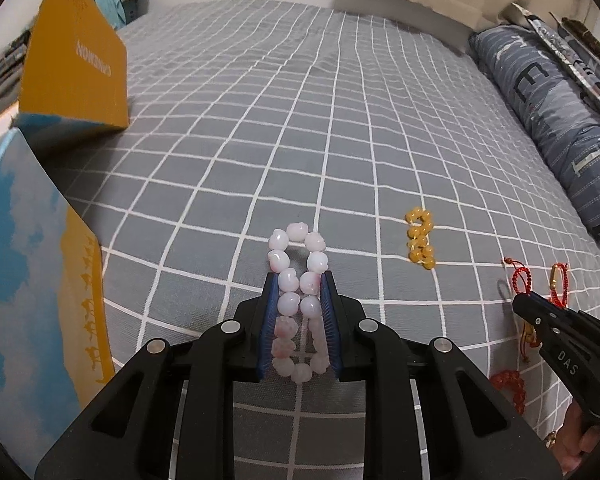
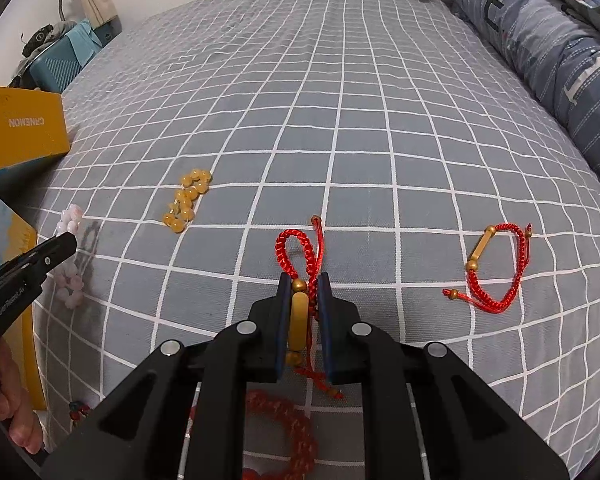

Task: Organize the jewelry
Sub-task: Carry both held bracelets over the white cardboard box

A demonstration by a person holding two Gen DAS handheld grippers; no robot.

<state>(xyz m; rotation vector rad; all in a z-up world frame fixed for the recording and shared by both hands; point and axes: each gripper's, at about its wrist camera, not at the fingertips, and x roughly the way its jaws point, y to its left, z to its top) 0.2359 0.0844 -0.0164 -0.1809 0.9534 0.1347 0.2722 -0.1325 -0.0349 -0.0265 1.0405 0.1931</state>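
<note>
My left gripper (image 1: 299, 285) is shut on a pale pink bead bracelet (image 1: 296, 272), squeezed flat between the blue pads just above the grey checked bedsheet (image 1: 260, 128). My right gripper (image 2: 304, 286) is shut on a red cord bracelet with a gold tube (image 2: 299, 320), its loop sticking out past the fingertips. A second red cord bracelet (image 2: 496, 268) lies to the right. A yellow bead bracelet (image 2: 186, 206) lies on the sheet between the two grippers, also seen as the yellow bead bracelet (image 1: 420, 240). A red bead bracelet (image 2: 292, 436) lies under the right gripper.
An open box with a yellow lid (image 1: 76, 60) and a sky-blue printed side (image 1: 28, 280) stands at the left edge. A rolled grey quilt (image 1: 560, 120) lines the right side of the bed. A hand (image 2: 16, 412) holds the left gripper's handle.
</note>
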